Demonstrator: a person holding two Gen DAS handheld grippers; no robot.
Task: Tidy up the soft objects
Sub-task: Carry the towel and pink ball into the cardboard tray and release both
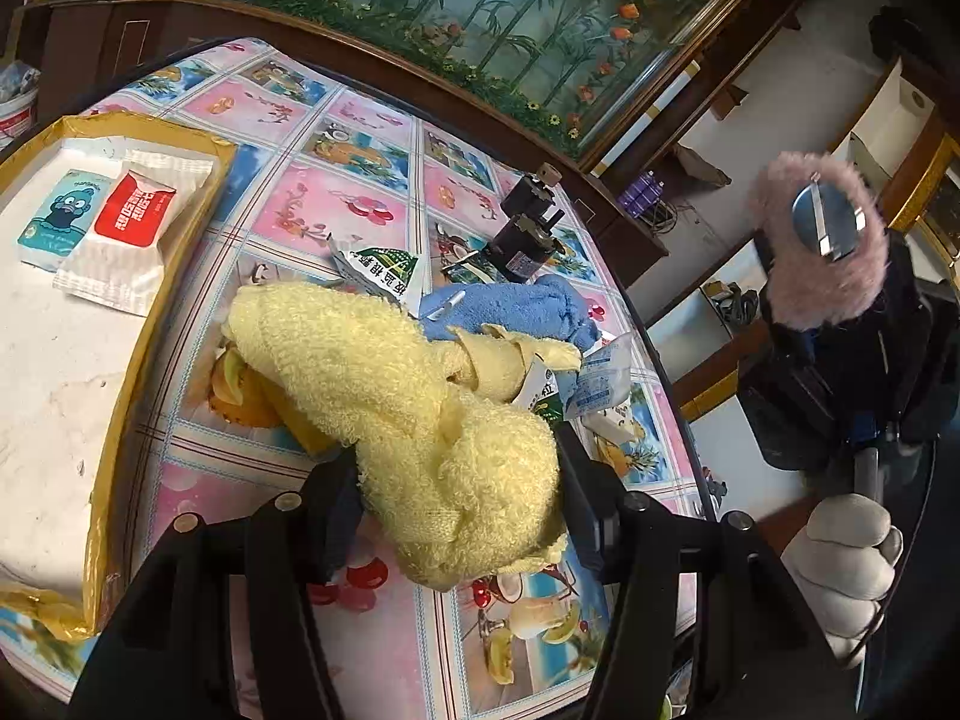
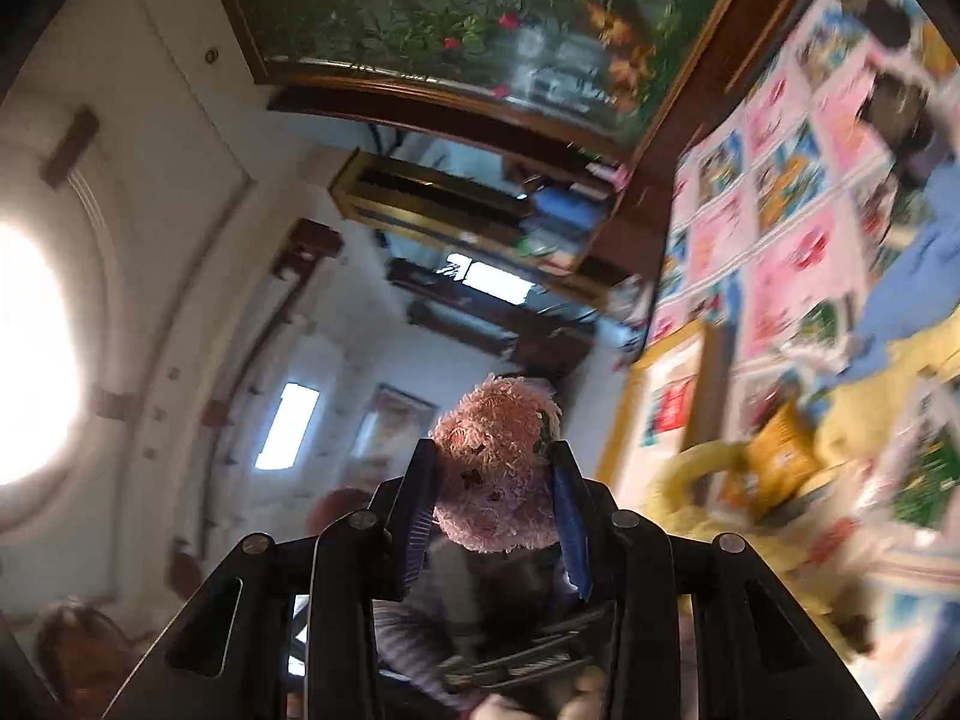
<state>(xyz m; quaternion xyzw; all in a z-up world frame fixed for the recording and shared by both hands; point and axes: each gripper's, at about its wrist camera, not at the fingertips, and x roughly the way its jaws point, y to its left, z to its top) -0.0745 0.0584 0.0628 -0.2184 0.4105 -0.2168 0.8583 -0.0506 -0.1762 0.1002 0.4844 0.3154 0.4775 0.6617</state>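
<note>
A yellow terry towel [image 1: 384, 372] lies bunched on the patterned table, and my left gripper [image 1: 456, 471] is shut on its near end. Behind it lies a blue towel [image 1: 516, 306], partly under the yellow one. Off the table's right edge, my right gripper [image 1: 831, 306] is held up by a gloved hand [image 1: 846, 558]. It is shut on a pink fluffy item [image 1: 822, 252] with a round metal disc on it. The right wrist view is blurred and tilted; there the pink fluffy item [image 2: 498, 468] sits between the fingers of the right gripper [image 2: 492, 456].
An open cardboard box [image 1: 174, 276] stands at the table's left with a blue tissue pack [image 1: 54, 222] and a red-and-white pack [image 1: 129, 228] inside. Green-and-white packets [image 1: 384, 267], small blue-white sachets [image 1: 600, 384] and a black device [image 1: 528, 228] lie around the towels. A framed picture [image 1: 480, 12] stands behind the table.
</note>
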